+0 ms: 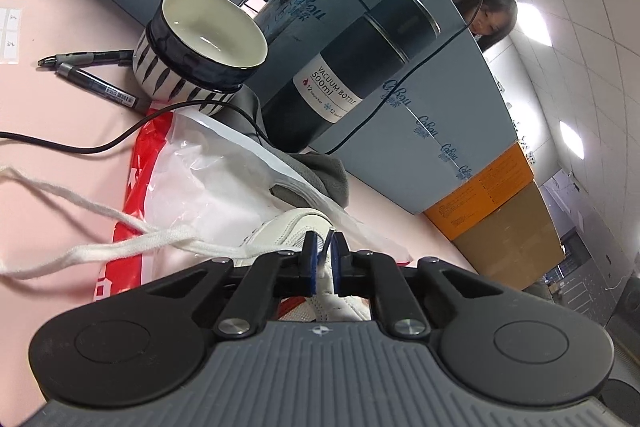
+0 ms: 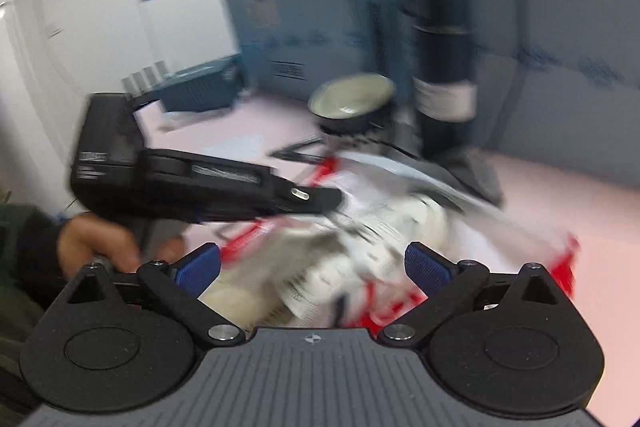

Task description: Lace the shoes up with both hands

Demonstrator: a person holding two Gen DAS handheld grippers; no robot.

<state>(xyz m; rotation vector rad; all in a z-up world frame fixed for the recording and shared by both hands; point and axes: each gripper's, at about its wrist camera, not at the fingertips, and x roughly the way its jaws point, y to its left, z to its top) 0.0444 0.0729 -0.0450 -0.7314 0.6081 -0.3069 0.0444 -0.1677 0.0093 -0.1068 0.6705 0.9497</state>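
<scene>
Now | left gripper [image 1: 324, 247] clenched on lace [image 1: 132, 247] to keep it taut | right gripper [image 2: 312, 267] released above shoe [image 2: 400, 227], free to regrip

Both views are taken low and close over the desk [image 1: 60, 27]; bowl [image 1: 200, 39] and bottle [image 1: 352, 67] are shared by both.

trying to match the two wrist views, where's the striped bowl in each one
Left wrist: the striped bowl sits upper left of centre, tilted, beside two pens.
Right wrist: the same bowl is upper centre, blurred, behind the white shoe.
Shared landmark: the dark vacuum bottle stands just right of the bowl in both.
</scene>
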